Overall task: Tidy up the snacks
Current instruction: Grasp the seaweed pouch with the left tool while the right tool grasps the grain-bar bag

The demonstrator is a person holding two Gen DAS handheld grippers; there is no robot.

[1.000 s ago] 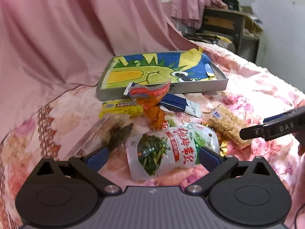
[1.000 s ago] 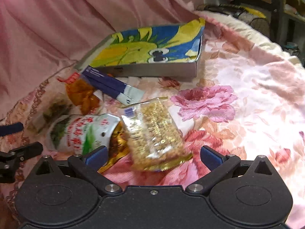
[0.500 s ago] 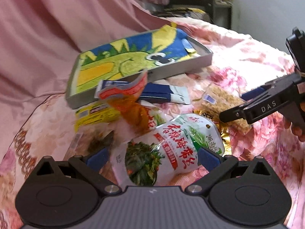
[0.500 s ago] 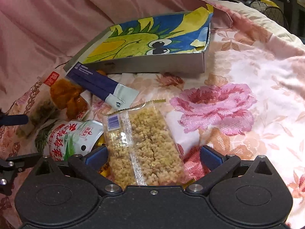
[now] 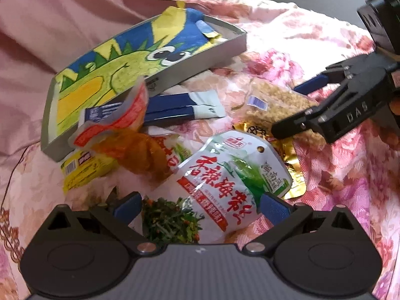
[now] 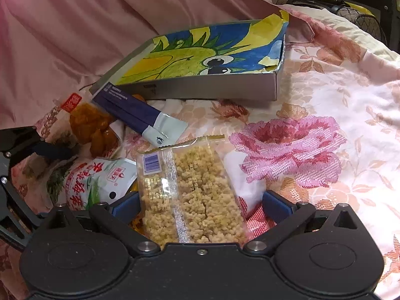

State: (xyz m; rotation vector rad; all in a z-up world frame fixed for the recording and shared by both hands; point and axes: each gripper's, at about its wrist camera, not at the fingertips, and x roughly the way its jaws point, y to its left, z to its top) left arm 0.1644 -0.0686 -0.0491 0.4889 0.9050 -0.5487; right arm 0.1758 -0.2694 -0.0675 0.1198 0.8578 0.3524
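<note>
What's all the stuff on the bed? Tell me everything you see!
Box: one, grey, green-and-yellow cartoon drawing inside, back of the bed.
Seaweed snack pouch: one, white and green, between the left claw's fingers.
Crumbly snack bar: one, clear wrapper, between the right claw's fingers.
Blue sachet: one, navy and silver, in front of the box.
Orange snack bag: one, beside the pouch.
Yellow packet: one, under the orange bag.
Gold wrapper: one, under the pouch.
Bedspread: pink, flowery.
Left claw: open.
Right claw: open.
</note>
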